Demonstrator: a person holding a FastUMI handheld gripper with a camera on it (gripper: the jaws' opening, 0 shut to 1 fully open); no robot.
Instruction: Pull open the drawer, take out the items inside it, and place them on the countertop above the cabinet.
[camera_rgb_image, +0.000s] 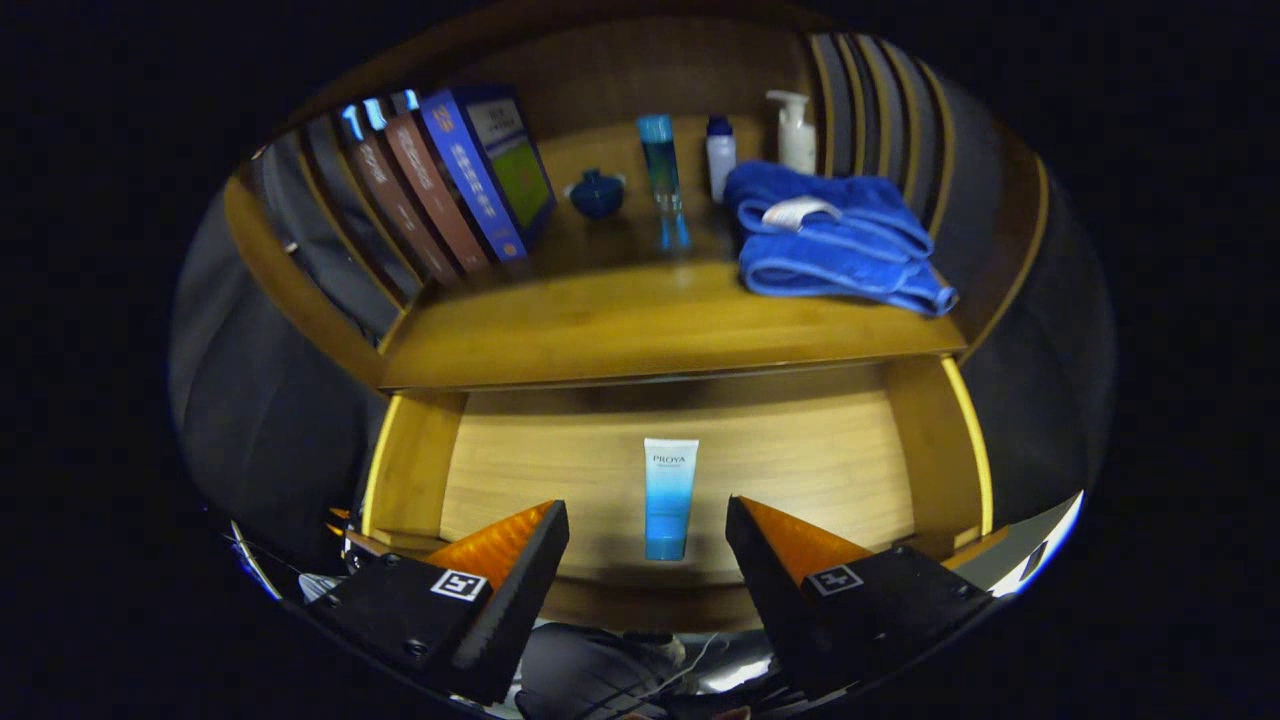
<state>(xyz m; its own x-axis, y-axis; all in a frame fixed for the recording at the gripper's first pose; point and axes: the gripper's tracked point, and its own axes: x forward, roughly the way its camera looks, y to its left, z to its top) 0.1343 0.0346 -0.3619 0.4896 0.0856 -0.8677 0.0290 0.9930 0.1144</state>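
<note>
Gripper (648, 530) fingers spread apart, nothing held. Tube (669, 498) seen lying flat in open drawer (800, 450), between and just ahead of fingertips. Beyond: countertop (620, 335) with blue towel (835, 240), bottles, books (450, 180).

Blue-white tube (669, 498) flat in open wooden drawer (800, 450), below countertop (640, 335).

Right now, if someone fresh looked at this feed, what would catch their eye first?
First the tube, lying alone on the floor of the open drawer, just ahead of the gap between the open fingers, which touch nothing. Next the folded blue towel on the countertop above the drawer, off to the right. Then the leaning books on the countertop's left, with small bottles standing behind.
</note>
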